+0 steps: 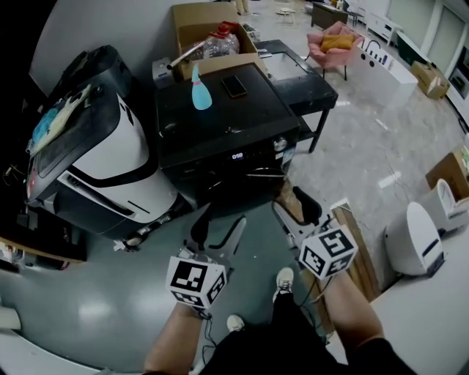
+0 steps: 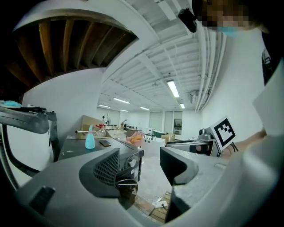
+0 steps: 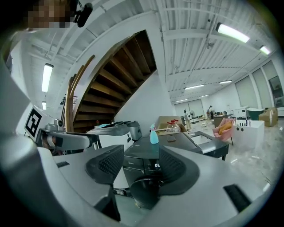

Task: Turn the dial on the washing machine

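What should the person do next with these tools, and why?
Probably bring the right tool forward to the dial on the front of the washing machine: its jaws stand open and empty, short of the machine, and the dial is on its side.

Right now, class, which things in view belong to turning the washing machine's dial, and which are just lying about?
For the job: washing machine, dial, left gripper, right gripper, both open.
Lying about: blue spray bottle, phone, cardboard box, pink chair.
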